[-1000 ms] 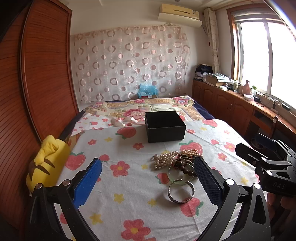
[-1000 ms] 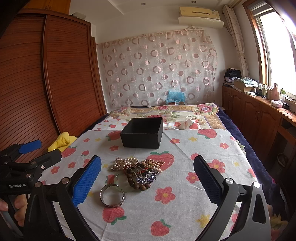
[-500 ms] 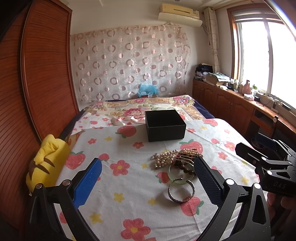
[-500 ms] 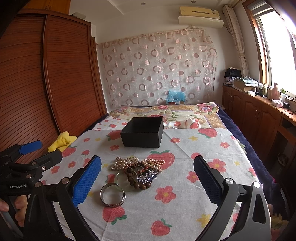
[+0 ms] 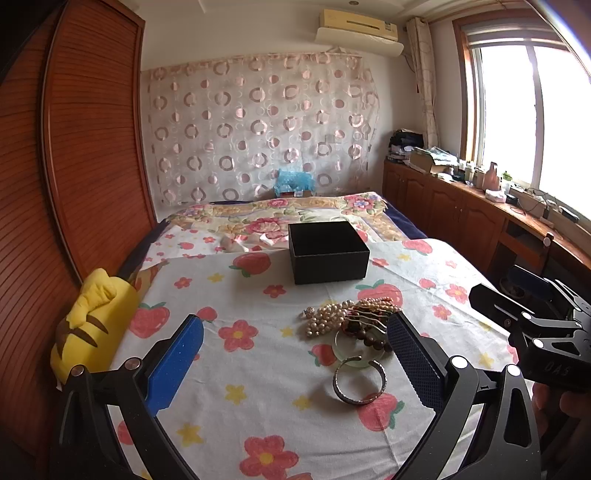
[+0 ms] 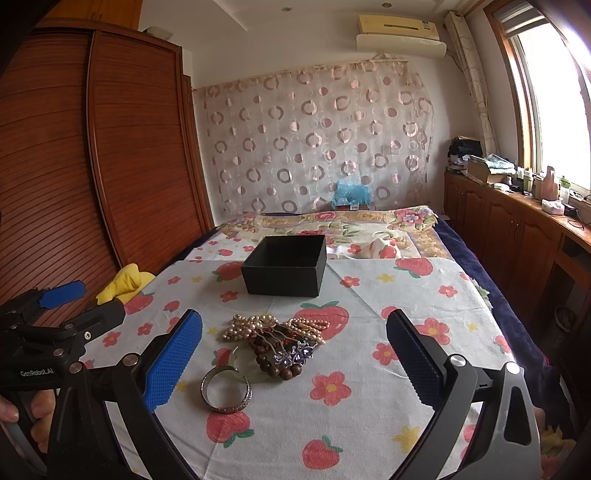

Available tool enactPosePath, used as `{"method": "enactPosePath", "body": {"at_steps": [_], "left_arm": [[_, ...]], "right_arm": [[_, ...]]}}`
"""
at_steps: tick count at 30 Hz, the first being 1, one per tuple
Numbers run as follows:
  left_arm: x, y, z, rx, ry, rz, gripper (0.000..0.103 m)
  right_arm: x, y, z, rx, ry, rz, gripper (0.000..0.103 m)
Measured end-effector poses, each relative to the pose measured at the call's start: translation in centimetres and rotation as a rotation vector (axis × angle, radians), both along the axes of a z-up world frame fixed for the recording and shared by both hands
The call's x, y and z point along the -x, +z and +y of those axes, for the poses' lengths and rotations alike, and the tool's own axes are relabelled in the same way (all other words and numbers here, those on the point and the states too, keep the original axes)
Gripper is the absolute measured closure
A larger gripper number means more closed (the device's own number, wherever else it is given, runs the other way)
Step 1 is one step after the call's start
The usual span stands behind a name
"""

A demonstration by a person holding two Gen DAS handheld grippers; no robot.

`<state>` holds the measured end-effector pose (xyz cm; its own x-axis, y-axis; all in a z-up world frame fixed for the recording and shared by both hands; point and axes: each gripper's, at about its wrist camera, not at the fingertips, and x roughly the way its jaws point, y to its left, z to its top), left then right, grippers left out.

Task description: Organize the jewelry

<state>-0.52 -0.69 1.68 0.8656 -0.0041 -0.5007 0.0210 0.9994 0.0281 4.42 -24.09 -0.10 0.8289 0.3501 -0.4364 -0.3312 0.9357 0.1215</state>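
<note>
Both the left gripper and the right gripper stand wide apart and hold nothing. The silver bangle lies nearest on the strawberry cloth, touching the jewelry pile. I would take it first, alone, then carry it to the black box behind.

Daylit bedroom: wooden wardrobe, circle-patterned curtain, window, perhaps an air conditioner.
</note>
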Motion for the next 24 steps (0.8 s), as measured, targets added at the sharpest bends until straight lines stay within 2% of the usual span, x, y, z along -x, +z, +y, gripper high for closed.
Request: {"method": "enactPosePath", "body": {"at_steps": [10, 15, 24], "left_arm": [[-0.1, -0.3, -0.3, 0.002, -0.004, 0.015, 0.006], [-0.6, -2.1, -0.3, 0.015, -0.023, 0.057, 0.006], [-2.2, -5.6, -0.3, 0.018, -0.072, 0.150, 0.006]], "right_arm": [[-0.1, -0.2, 0.1, 0.000, 0.000, 0.000, 0.002], [-0.6, -0.9, 0.7, 0.010, 0.009, 0.020, 0.002], [-1.6, -3.2, -1.3, 0.013, 0.029, 0.064, 0.002]]}}
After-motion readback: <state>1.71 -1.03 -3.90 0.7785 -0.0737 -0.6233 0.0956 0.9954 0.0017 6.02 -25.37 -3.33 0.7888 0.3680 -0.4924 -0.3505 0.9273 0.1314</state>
